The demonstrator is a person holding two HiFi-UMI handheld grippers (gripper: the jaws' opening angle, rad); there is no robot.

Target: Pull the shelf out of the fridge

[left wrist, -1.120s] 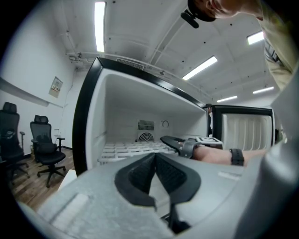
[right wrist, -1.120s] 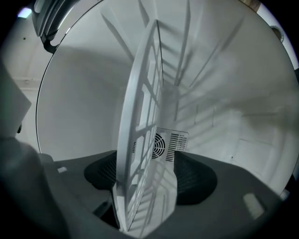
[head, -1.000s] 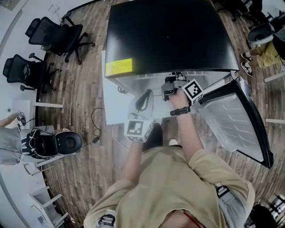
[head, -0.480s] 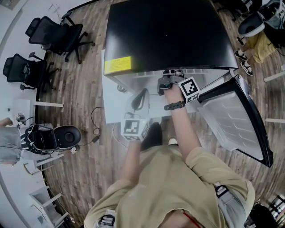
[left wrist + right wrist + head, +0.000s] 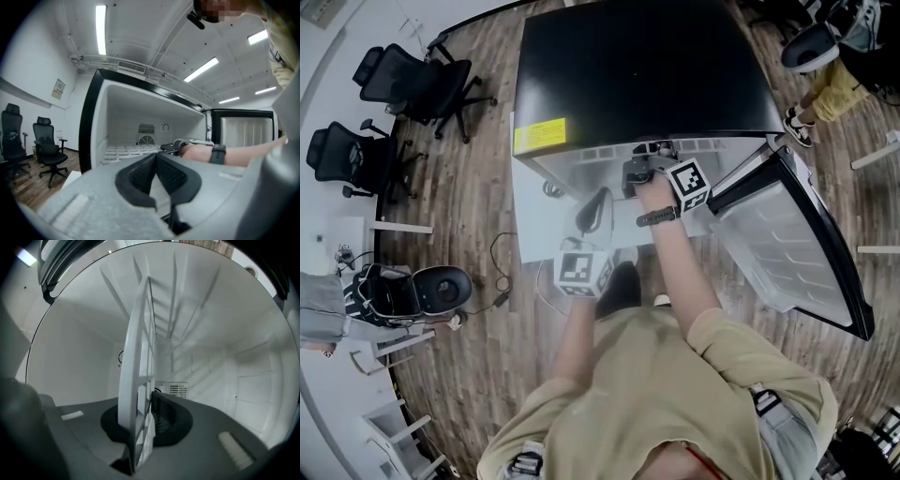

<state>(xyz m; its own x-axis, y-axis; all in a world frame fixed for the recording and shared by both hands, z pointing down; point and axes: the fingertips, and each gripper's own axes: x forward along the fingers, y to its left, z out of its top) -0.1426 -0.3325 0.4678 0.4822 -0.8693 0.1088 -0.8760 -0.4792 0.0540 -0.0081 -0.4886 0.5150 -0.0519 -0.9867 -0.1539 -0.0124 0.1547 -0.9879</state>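
The black fridge (image 5: 647, 66) stands with its door (image 5: 787, 253) swung open to the right. Inside, the white grid shelf (image 5: 124, 151) lies across the lower part of the compartment. My right gripper (image 5: 639, 173) reaches into the opening. In the right gripper view the shelf's front edge (image 5: 138, 362) runs edge-on between the black pads (image 5: 161, 416), and the right gripper (image 5: 147, 401) is closing on it with the pads against the grid. My left gripper (image 5: 595, 211) hangs in front of the fridge, apart from the shelf. There its jaws (image 5: 156, 157) meet at the tips with nothing between them.
Two black office chairs (image 5: 412, 66) stand at the left on the wooden floor. A round black device (image 5: 441, 286) sits at the lower left. A white panel (image 5: 534, 225) lies on the floor by the fridge's left side. A person's legs (image 5: 834, 84) show at the top right.
My right gripper has shifted a little left and further into the fridge opening. The left gripper has stayed nearly where it was.
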